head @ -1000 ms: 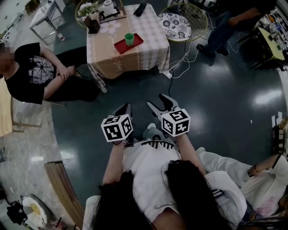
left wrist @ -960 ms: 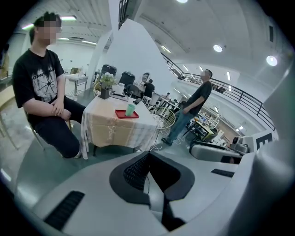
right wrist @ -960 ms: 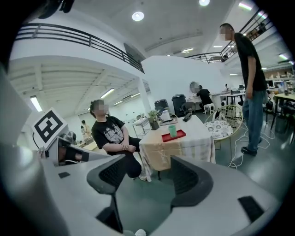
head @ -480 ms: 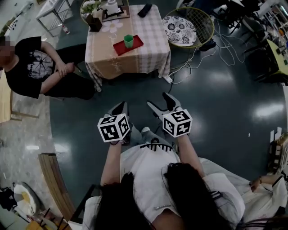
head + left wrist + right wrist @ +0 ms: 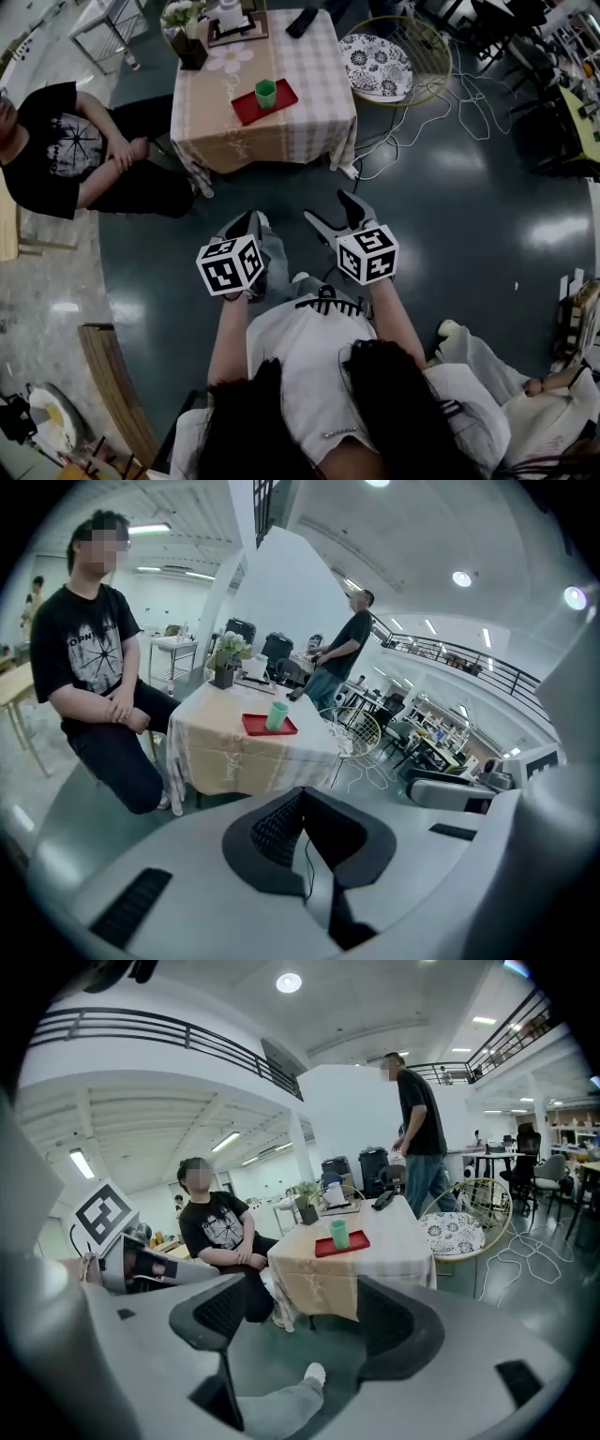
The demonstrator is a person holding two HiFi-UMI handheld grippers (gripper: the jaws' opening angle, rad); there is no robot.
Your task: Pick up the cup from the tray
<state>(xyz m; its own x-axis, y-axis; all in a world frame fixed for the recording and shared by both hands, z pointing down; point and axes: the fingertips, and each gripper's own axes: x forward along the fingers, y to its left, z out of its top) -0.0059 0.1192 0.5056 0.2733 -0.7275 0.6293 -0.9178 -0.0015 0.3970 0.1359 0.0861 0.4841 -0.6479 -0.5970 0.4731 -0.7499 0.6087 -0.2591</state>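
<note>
Place: a large open lab hall with a café-like corner set up in it.
Build: a mezzanine railing (image 5: 159, 1035) ran under a high white ceiling with round lights (image 5: 289, 982); the floor (image 5: 469, 187) was dark and glossy.
Work gear: desks (image 5: 437, 752) crowded with equipment stood along one side, and loose cables (image 5: 441, 103) trailed over the floor.
Corner: a cloth-covered surface (image 5: 309, 94) carried a plant (image 5: 306, 1194), with a wire chair (image 5: 433, 42) just beside it.
People: one person (image 5: 66, 150) sat near the surface and another (image 5: 419, 1119) stood at its far side.
</note>
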